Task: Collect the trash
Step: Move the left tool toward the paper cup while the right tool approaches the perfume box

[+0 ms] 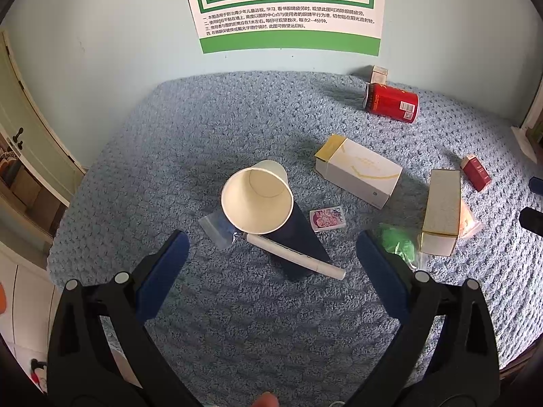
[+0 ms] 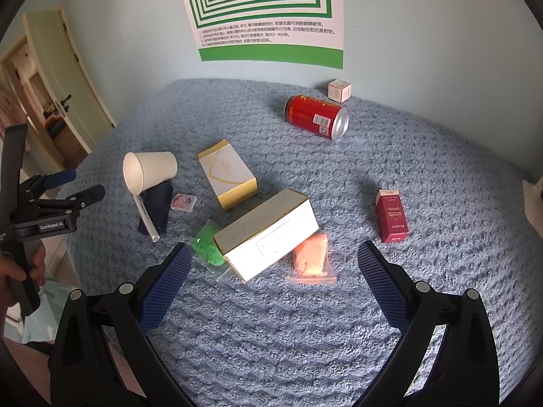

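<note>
Blue blanket (image 2: 424, 176) lies bare toward its right edge, both left gripper (image 1: 273, 254) and right gripper (image 2: 275, 264) spread wide, empty.

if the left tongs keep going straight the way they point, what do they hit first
Probably the white tube lying on the dark blue pouch, just below the tipped paper cup. The left tongs are open, centred on that cluster; depth is unclear.

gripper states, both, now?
Left gripper: open, holding nothing, above the paper cup.
Right gripper: open, holding nothing, above the white box.
</note>
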### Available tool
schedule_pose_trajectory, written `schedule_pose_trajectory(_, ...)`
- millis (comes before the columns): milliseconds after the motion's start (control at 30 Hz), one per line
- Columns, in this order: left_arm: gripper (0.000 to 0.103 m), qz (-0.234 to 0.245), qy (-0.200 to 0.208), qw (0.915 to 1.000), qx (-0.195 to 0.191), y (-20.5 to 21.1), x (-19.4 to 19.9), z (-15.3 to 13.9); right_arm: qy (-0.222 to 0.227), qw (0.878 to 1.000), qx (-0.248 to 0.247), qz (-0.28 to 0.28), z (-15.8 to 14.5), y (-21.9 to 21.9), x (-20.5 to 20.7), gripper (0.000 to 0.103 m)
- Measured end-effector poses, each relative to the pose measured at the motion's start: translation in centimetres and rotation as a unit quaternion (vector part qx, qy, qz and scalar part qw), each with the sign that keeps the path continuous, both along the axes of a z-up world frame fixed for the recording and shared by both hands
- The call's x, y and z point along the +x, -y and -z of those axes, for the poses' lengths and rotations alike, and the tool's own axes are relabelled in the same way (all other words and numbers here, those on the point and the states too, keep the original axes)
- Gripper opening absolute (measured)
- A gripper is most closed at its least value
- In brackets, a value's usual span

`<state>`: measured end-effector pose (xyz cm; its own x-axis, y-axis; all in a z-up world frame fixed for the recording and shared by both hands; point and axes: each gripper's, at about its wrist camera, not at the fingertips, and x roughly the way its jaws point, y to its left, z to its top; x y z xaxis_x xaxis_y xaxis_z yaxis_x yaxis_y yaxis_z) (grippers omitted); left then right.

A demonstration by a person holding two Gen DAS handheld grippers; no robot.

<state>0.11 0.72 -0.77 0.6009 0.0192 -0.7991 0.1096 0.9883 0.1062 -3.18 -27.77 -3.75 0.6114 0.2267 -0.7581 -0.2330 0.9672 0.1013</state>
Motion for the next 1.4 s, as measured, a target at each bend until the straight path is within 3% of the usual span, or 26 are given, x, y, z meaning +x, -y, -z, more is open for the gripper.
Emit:
schedule_pose_trajectory(767, 0.097, 0.009, -0.030, 0.9995, 0.009, -0.6, 1.7, 2.1, -0.031, 0.999, 0.006, -0.009, 1.8, -0.5, 1.4, 0.097)
schedule_pose_trajectory(1400, 0.096, 0.033, -0.056, 0.9977, 0.020, -0.9, 6.2, 4.7, -0.068, 0.998, 0.015, 0.009, 4.0, -0.6, 4.9, 0.097)
